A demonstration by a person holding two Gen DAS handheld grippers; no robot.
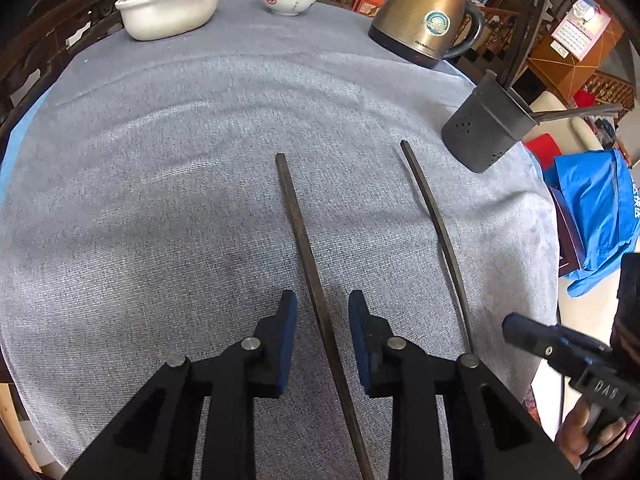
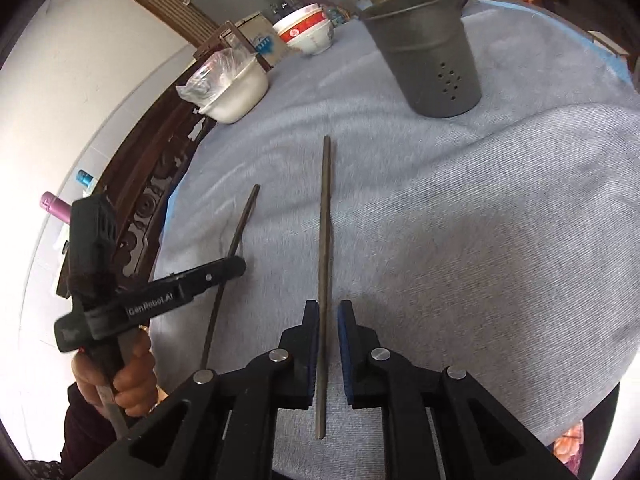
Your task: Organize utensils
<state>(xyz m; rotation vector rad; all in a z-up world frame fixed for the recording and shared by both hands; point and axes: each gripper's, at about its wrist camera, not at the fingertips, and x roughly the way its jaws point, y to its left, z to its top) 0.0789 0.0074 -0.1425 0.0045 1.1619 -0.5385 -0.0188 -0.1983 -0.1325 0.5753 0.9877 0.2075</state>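
On the grey tablecloth (image 1: 160, 200), two dark chopsticks are lying side by side, short of the perforated holder (image 2: 432, 52). Left gripper (image 1: 322, 320) is straddling one chopstick (image 1: 304, 240), gaps showing either side. Right gripper (image 2: 328, 320) is narrowly bracketing the other chopstick (image 2: 325, 240), pads not visibly pressing.

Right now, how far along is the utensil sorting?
Done: nothing evident. Both chopsticks lie on the grey cloth. In hand: the left gripper straddles the first chopstick and the right gripper straddles the second chopstick; neither is clamped yet. Left: grip, lift and drop both into the dark holder standing upright beyond them.
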